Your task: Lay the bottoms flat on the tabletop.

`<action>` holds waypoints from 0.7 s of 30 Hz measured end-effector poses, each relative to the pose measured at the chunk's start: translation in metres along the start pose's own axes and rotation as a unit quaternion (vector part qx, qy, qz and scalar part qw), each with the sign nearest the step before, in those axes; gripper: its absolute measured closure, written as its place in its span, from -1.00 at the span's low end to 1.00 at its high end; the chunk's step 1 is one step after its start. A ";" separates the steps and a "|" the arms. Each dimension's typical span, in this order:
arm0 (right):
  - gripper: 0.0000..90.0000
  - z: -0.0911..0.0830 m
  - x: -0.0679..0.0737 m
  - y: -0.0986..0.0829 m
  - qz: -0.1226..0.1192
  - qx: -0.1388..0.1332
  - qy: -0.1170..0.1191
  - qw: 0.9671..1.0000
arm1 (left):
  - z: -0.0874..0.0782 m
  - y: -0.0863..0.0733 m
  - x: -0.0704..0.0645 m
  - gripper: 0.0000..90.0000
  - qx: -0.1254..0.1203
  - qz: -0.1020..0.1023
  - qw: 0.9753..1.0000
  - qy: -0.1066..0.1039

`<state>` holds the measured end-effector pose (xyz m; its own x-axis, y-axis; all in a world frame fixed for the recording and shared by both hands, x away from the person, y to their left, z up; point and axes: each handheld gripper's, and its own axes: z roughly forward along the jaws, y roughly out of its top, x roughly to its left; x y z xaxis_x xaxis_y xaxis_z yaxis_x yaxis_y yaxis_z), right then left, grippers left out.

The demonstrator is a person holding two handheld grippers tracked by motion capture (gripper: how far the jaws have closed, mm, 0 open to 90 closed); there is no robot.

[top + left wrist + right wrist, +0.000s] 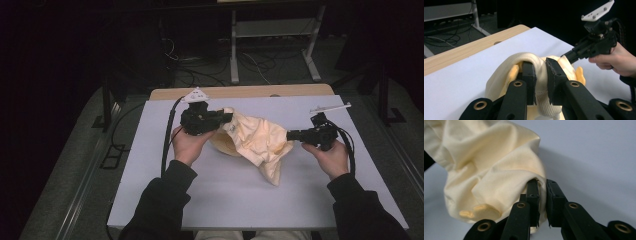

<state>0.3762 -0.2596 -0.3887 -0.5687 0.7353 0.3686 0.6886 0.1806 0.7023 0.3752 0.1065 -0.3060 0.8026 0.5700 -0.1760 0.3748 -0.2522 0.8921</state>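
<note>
While tools pinch garment (255,140), ribbed cuff (541,100) shows.

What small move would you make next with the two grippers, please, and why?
Probably draw the grippers apart: the left gripper and right gripper each pinch an edge of the cloth, which hangs bunched between them.

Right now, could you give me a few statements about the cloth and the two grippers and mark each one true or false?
1. The left gripper is clamped on a ribbed edge of the cream garment. True.
2. The right gripper hangs open, clear of the fabric. False: its jaws pinch a fold of it.
3. The garment lies folded flat. False: it is bunched and held up between the grippers.
4. The white table cover leaves a wooden strip bare at the far edge. True.
</note>
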 end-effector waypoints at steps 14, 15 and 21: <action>0.17 -0.011 0.026 0.003 -0.065 -0.071 0.009 0.995 | 0.028 0.013 0.015 0.71 0.013 -0.018 1.000 0.008; 0.14 -0.011 0.029 0.003 -0.068 -0.070 0.014 0.995 | 0.031 0.015 0.016 0.71 0.015 -0.020 1.000 0.011; -0.12 -0.001 0.050 0.003 -0.104 -0.042 0.051 0.992 | 0.042 0.020 0.025 0.71 0.019 -0.031 0.999 0.020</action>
<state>0.3495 -0.2230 -0.3681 -0.7401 0.6168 0.2680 0.5141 0.2620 0.8168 0.4223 0.0825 -0.3100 0.7590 0.6153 -0.2128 0.4409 -0.2451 0.8635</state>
